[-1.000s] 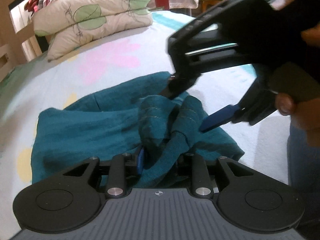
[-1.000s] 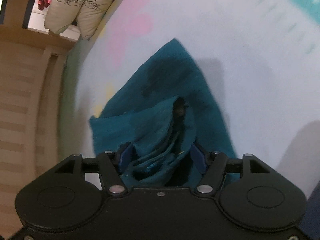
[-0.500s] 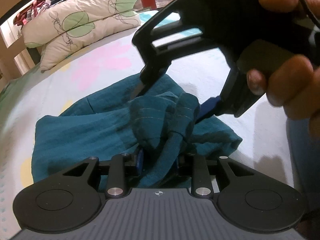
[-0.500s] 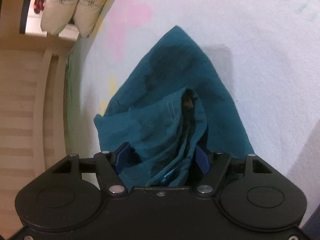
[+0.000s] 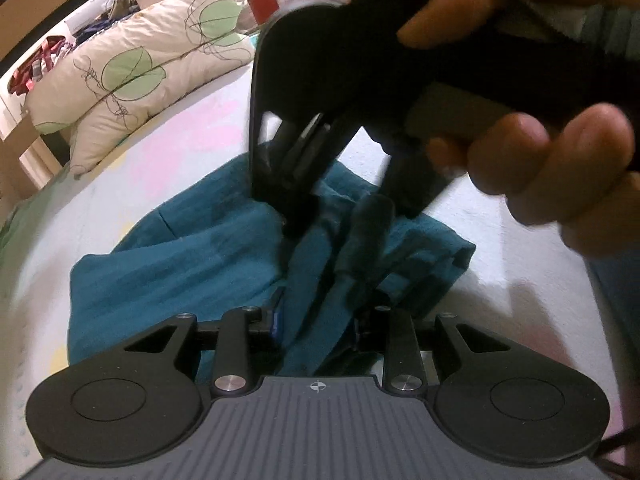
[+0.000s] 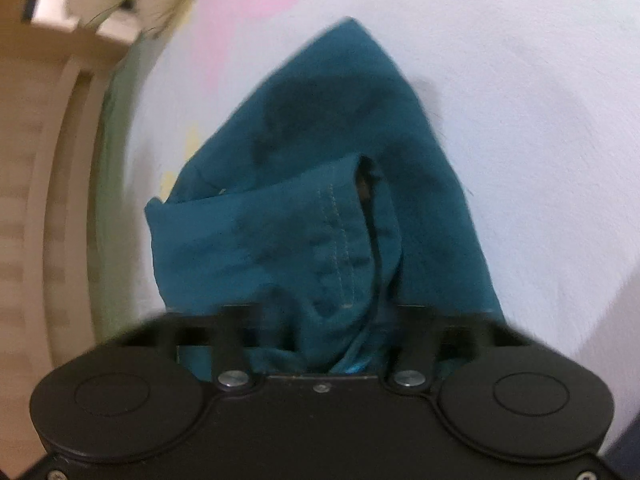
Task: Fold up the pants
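Note:
The teal pants (image 5: 192,264) lie bunched on the white bed sheet. My left gripper (image 5: 316,320) is shut on a raised fold of the pants near their close edge. My right gripper (image 5: 332,216) comes down from above in the left wrist view, held by a hand, with its fingers in the cloth. In the right wrist view the right gripper (image 6: 324,320) is shut on a hemmed part of the pants (image 6: 320,168), which hang from it in a point. Its pads are hidden by cloth.
Two leaf-print pillows (image 5: 132,76) lie at the far left of the bed. The sheet (image 5: 520,280) has pink and yellow flower prints. A wooden bed frame (image 6: 44,200) runs along the left in the right wrist view.
The right gripper has moved closer to the left gripper and closed on the cloth. The pants have lifted higher between the two grippers.

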Motion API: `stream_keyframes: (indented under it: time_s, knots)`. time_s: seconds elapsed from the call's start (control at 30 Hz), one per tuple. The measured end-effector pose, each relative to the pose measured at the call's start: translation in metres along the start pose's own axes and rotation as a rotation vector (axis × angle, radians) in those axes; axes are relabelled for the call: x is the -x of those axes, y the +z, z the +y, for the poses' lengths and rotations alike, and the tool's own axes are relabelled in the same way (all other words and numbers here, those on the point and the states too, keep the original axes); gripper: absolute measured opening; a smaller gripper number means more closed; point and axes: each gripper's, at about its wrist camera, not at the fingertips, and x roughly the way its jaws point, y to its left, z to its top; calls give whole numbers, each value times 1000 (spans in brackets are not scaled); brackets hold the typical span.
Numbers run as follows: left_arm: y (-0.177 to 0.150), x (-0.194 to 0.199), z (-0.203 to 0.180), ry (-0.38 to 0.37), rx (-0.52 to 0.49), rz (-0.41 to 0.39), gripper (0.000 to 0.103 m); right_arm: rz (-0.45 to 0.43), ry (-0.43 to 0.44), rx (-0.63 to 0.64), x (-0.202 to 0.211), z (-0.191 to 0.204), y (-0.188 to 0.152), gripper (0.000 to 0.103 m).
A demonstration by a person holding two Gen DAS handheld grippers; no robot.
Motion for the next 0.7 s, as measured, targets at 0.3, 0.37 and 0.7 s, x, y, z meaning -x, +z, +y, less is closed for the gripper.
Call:
stream_keyframes:
  time_s: [0.3, 0.37, 0.7]
  knots:
    - [2, 61, 47, -92, 178, -157, 30, -242, -57, 363, 52, 49, 12, 28]
    - [0, 60, 64, -98, 260, -127, 30, -235, -111, 372, 40, 42, 14, 28]
    - [-18, 17, 158, -58, 639, 91, 30, -282, -276, 346, 28, 25, -8, 64]
